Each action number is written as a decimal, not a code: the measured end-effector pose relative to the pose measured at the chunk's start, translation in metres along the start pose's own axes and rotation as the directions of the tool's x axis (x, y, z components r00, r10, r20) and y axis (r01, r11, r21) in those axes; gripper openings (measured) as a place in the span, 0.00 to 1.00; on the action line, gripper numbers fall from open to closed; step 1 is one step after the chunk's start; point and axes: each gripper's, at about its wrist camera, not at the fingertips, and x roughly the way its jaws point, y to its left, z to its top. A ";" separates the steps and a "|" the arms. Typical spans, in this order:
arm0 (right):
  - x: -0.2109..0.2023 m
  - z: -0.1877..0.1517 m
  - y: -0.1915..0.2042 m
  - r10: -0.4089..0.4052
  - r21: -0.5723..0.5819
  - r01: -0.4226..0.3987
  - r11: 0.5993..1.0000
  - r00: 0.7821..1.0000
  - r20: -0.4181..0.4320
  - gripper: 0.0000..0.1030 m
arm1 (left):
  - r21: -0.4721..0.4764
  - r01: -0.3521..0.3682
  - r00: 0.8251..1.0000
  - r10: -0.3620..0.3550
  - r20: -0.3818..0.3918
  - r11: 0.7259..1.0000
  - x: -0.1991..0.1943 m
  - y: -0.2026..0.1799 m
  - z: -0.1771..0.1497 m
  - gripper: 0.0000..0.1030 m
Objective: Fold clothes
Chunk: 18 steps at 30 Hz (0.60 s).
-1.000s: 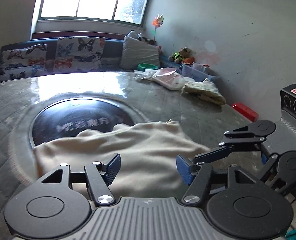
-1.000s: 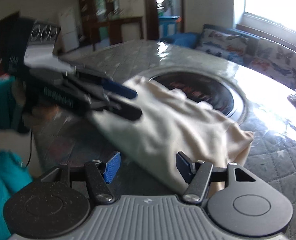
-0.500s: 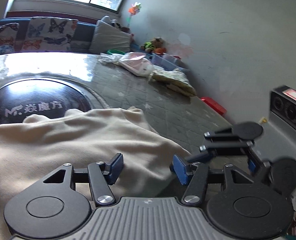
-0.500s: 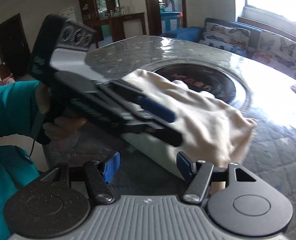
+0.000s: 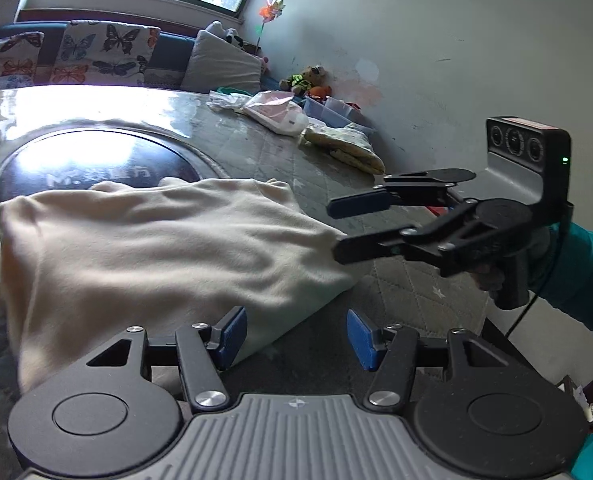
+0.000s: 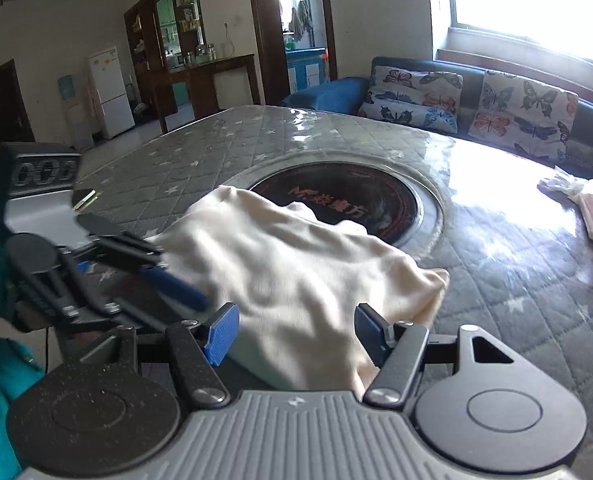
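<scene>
**Both grippers close in on the near edge of the cream garment**

The cream garment (image 5: 152,248) lies bunched on the quilted worktop (image 5: 280,160), filling the middle and left of the left wrist view, its far edge overlapping the dark round inlay (image 5: 92,160) at centre left. A second ago the same view showed the cloth squarely ahead, with the other tool tucked low at the right edge. Now the cloth's near right corner sits at lower centre, and the right gripper (image 5: 336,228) reaches in from the right of the frame, its fingers tipped one above the other, parted, with nothing between them, the lower one just at the cloth's corner.

The left gripper (image 5: 296,338) has been closing a little and now stands at a middling gap. Its left finger (image 5: 232,334) overlaps the cloth's near edge in the picture; the space between the fingers shows only bare worktop, so it holds nothing.

In the right wrist view the garment has slid from the right to the centre and lower centre, and now rises between that gripper's own fingers. The pads stand apart and do not visibly pinch it.

Judging from this, both tools are lining up on the near hem for a grasp, and the fold itself is not yet begun. Other clothes (image 5: 280,112) wait at the worktop's far side.
</scene>
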 end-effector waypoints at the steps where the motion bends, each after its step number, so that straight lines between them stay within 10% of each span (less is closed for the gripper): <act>1: 0.006 0.002 0.002 -0.022 -0.003 0.022 1.000 1.000 0.004 0.63 | -0.003 -0.013 1.000 0.013 0.014 1.000 -0.005 0.001 0.002 0.57; 12: 0.067 0.016 0.023 -0.130 -0.169 0.133 0.976 0.991 0.031 0.67 | -0.056 -0.103 0.993 0.106 0.059 0.993 0.006 0.027 0.016 0.57; 18: 0.080 0.027 -0.015 -0.132 -0.018 0.132 0.991 0.991 0.011 0.73 | -0.063 -0.085 0.994 0.089 0.056 0.994 -0.002 0.031 0.003 0.58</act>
